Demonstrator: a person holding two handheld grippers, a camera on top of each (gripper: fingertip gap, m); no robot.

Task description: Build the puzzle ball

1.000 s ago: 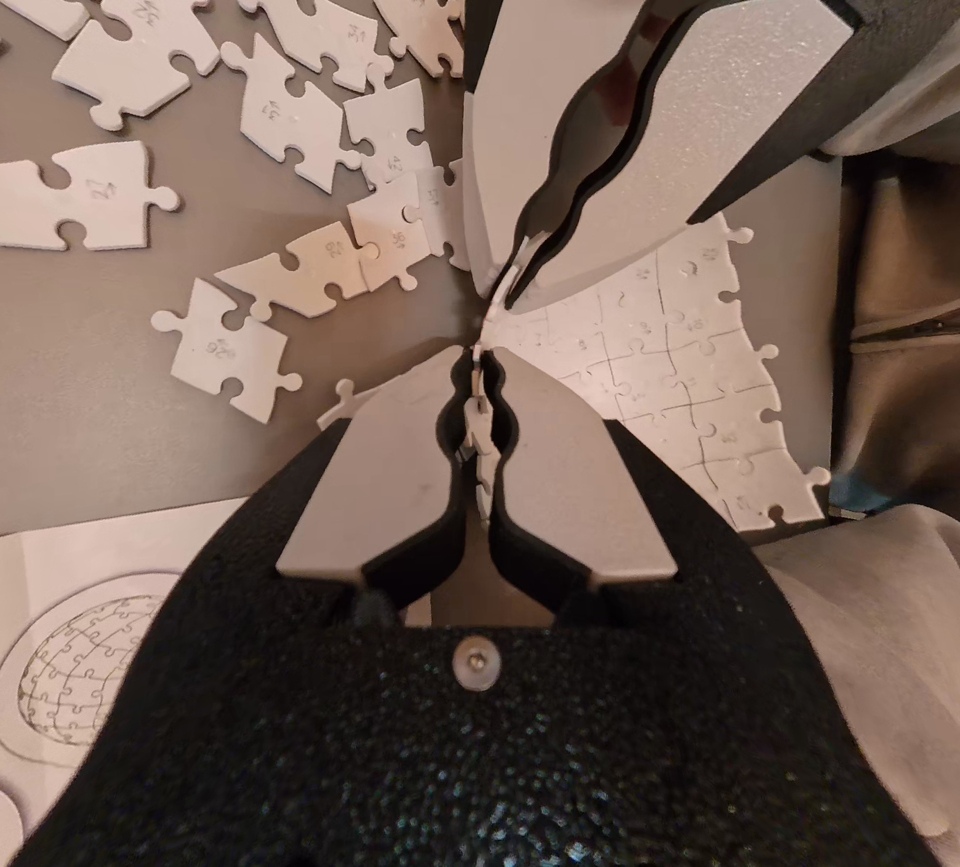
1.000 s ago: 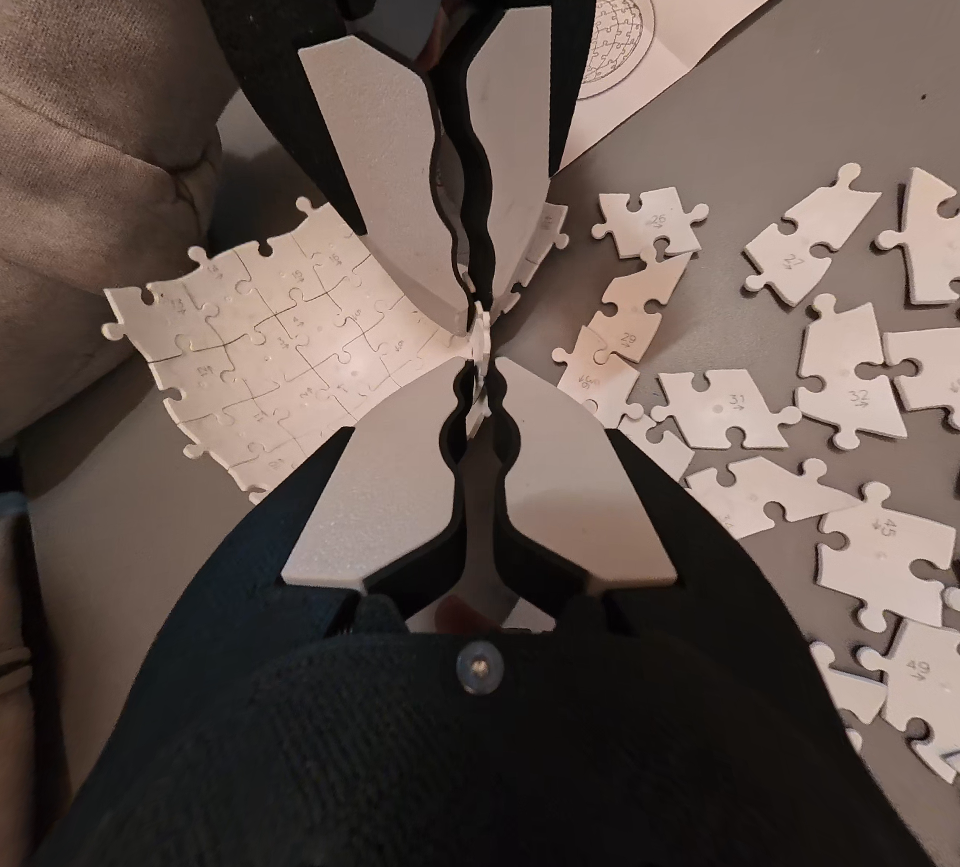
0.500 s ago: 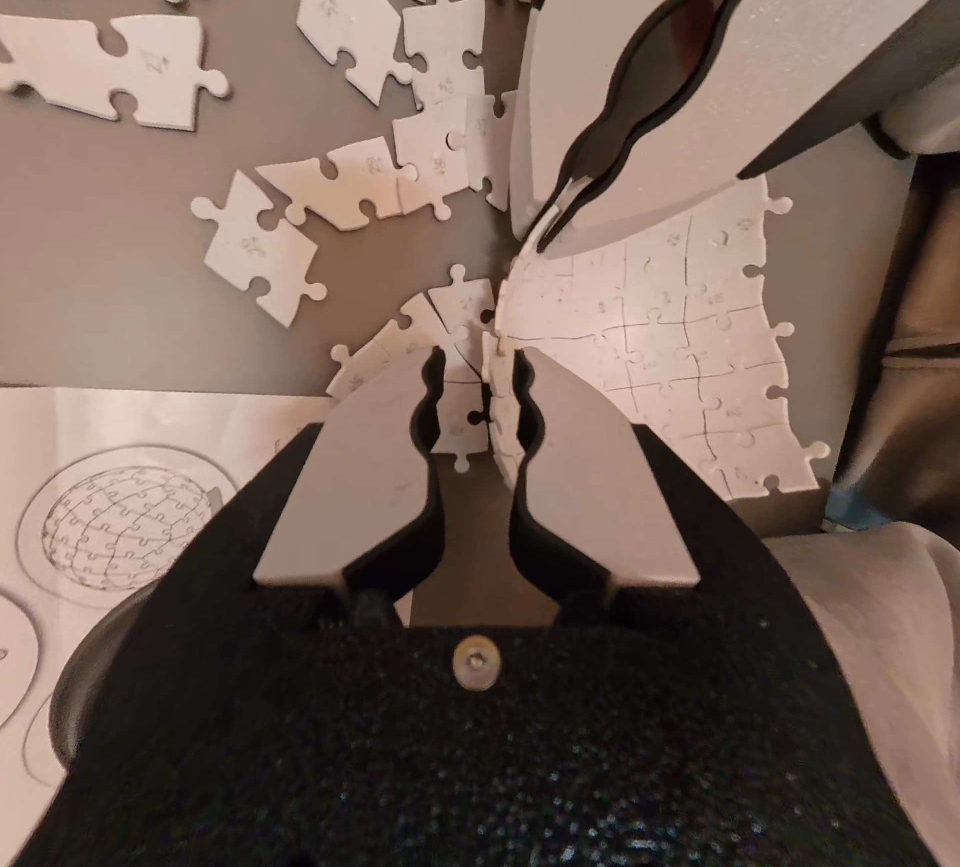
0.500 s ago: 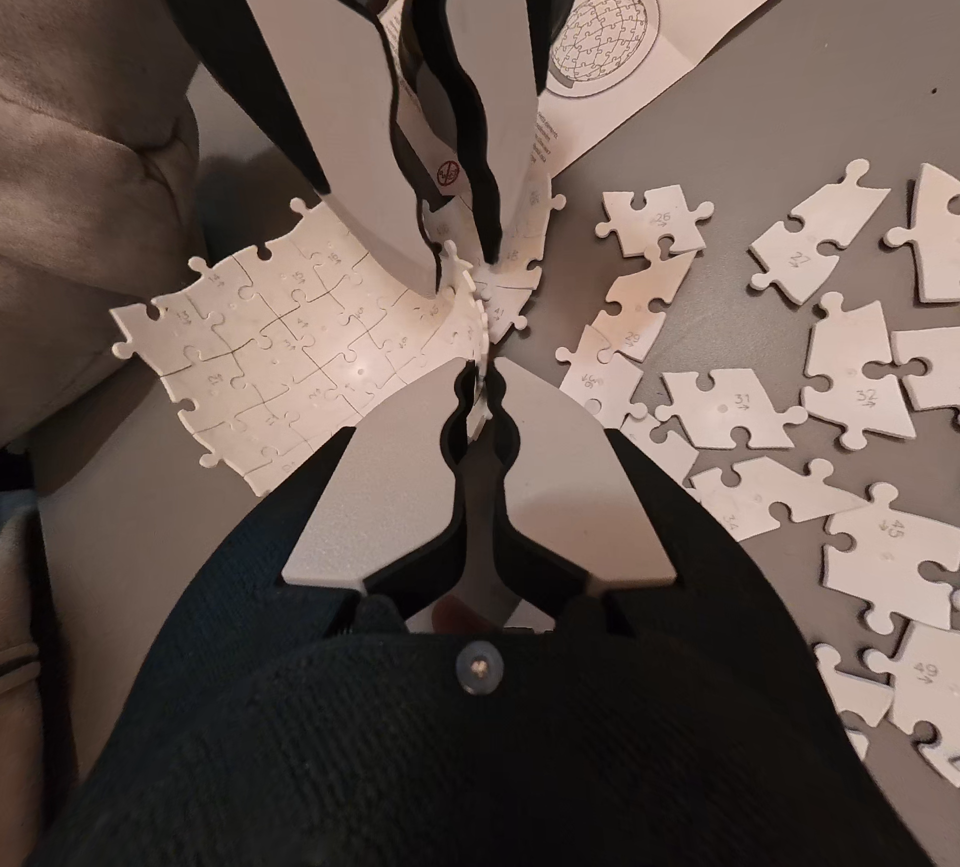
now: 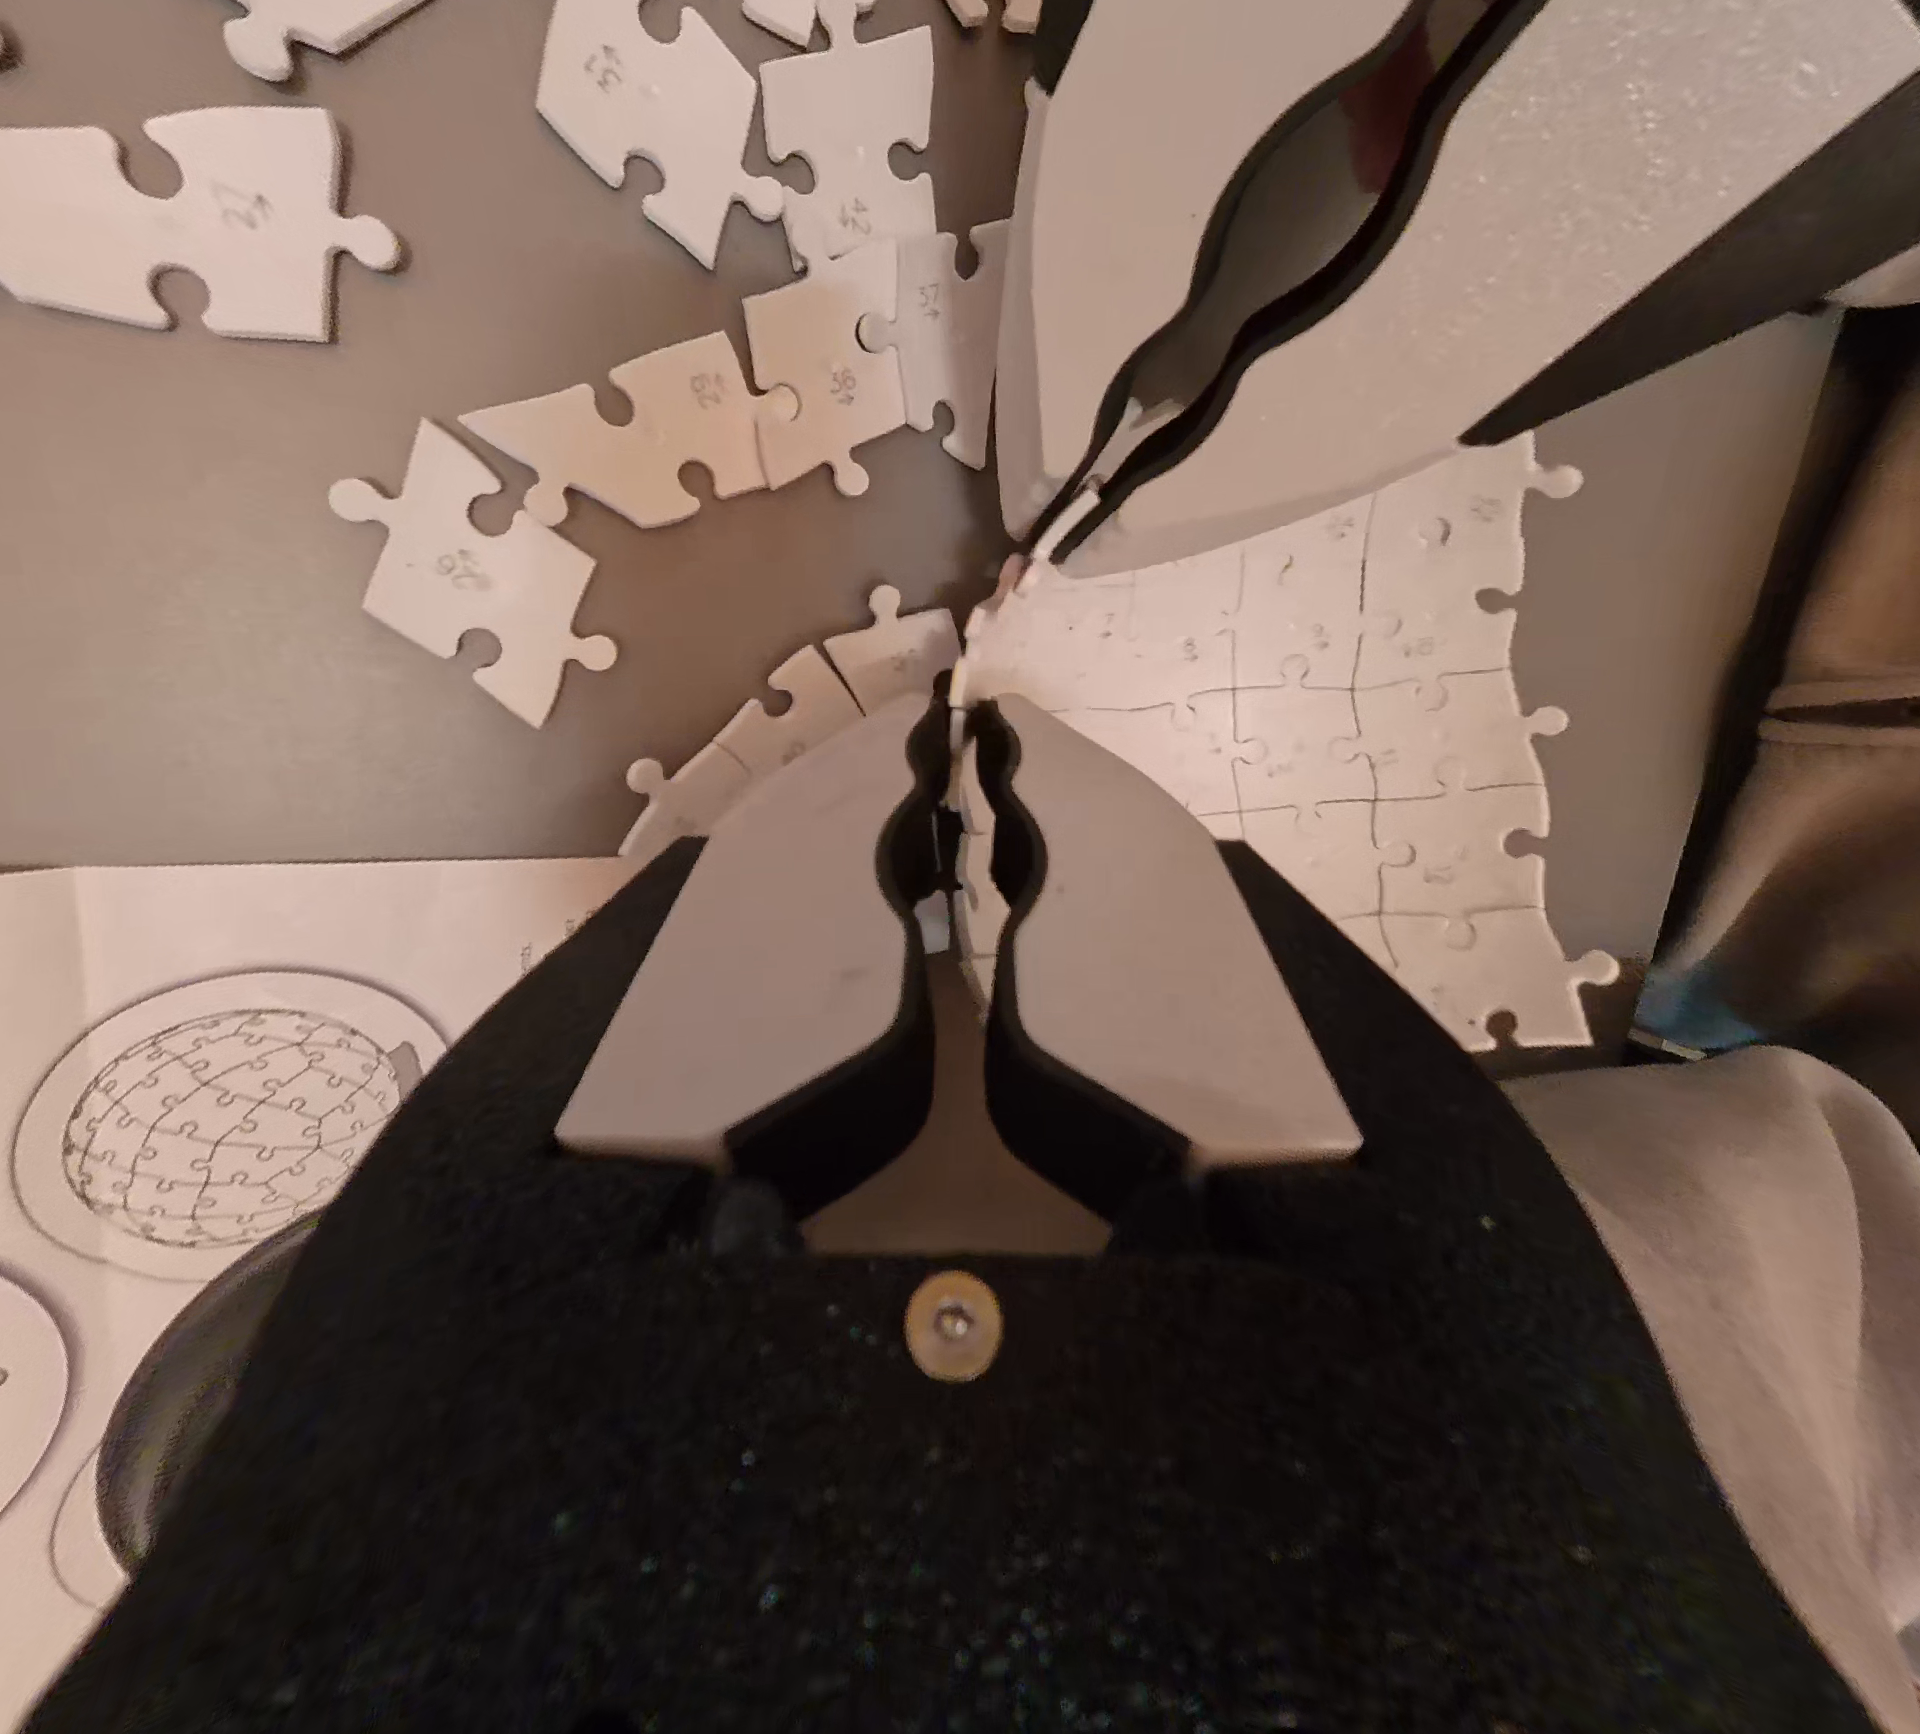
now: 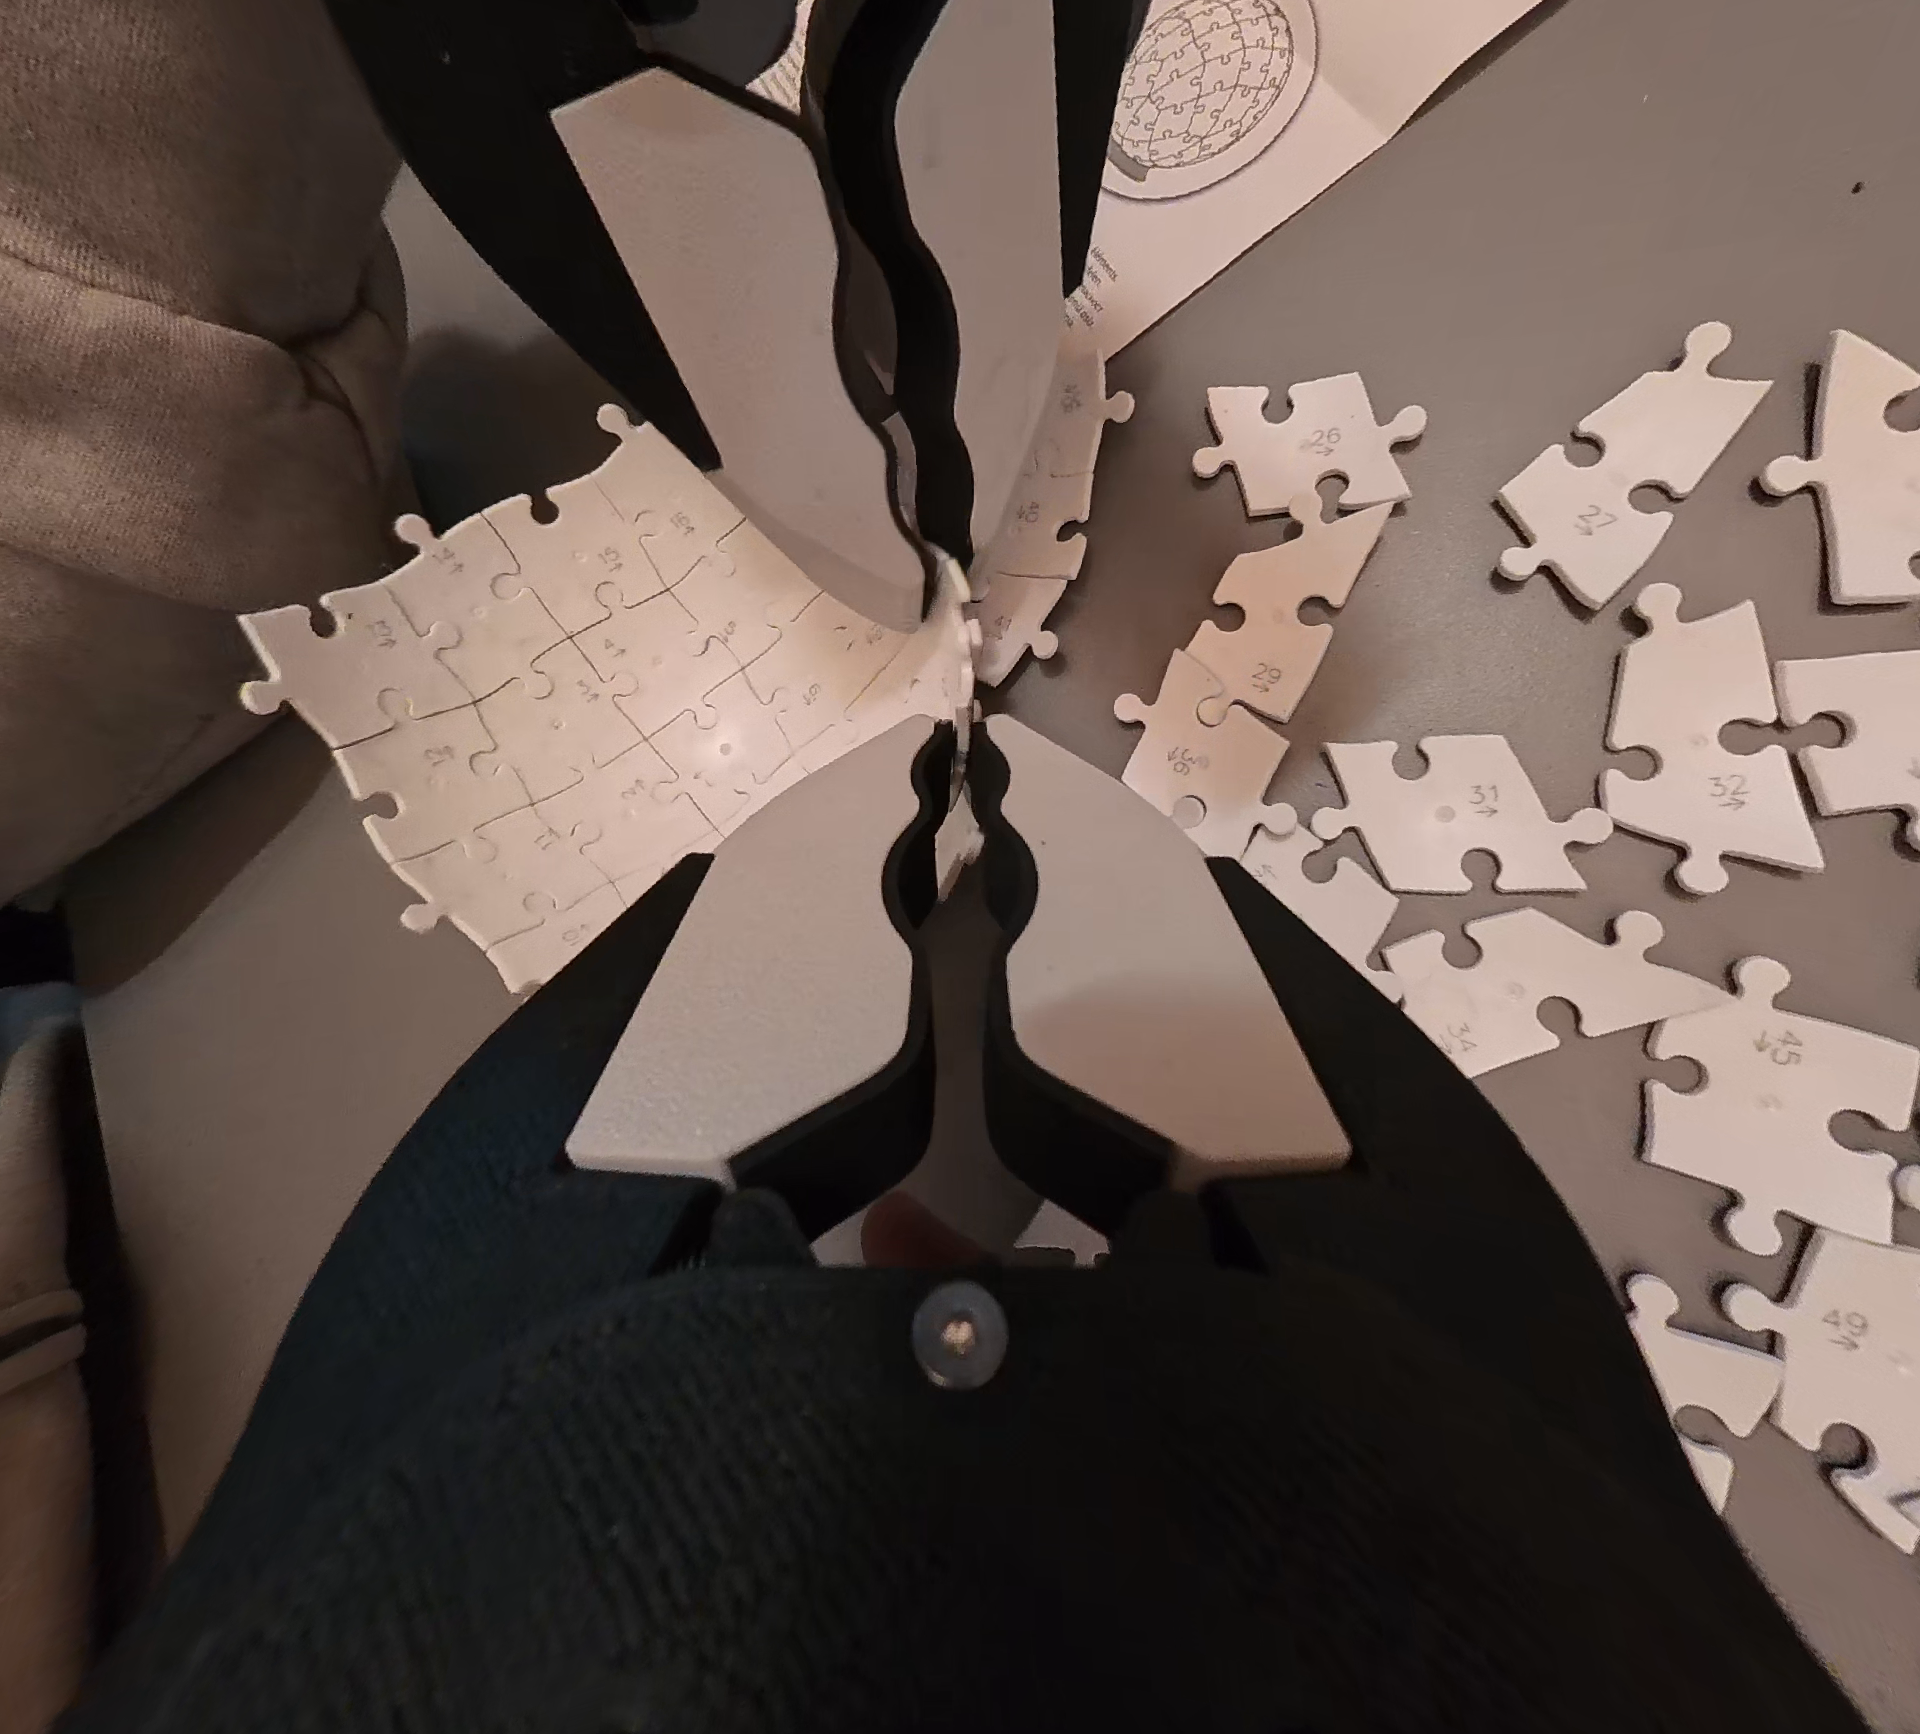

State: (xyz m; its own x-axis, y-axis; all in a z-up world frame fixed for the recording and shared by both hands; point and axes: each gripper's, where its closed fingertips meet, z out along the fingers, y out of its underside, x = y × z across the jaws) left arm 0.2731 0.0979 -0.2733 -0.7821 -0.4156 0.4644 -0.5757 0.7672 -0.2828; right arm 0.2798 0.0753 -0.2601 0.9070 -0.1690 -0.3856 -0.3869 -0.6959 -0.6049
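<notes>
A curved section of joined white puzzle pieces [image 5: 1351, 749] is held edge-on above the grey table between both grippers. My left gripper [image 5: 961, 708] is shut on its near rim. My right gripper [image 5: 1070, 521] comes in from the upper right and is shut on the same rim a little farther along. In the right wrist view the section [image 6: 582, 697] spreads to the left, my right gripper [image 6: 961, 728] pinches its rim, and the left gripper [image 6: 945, 572] pinches it from above. A short row of joined pieces [image 6: 1039, 521] hangs on the other side of the rim.
Several loose white pieces [image 5: 478, 572] lie on the grey table [image 5: 208, 697], some joined in a short chain [image 5: 727, 417]; they also show in the right wrist view [image 6: 1455, 811]. A printed instruction sheet [image 5: 208, 957] lies nearby. A person's beige clothing [image 6: 156, 230] borders the table. The tips of both grippers are at nearly the same place.
Half a second ago my left gripper stood open and drawn back from the rim. It has moved in again and shut on it. My right gripper has kept its hold throughout.
</notes>
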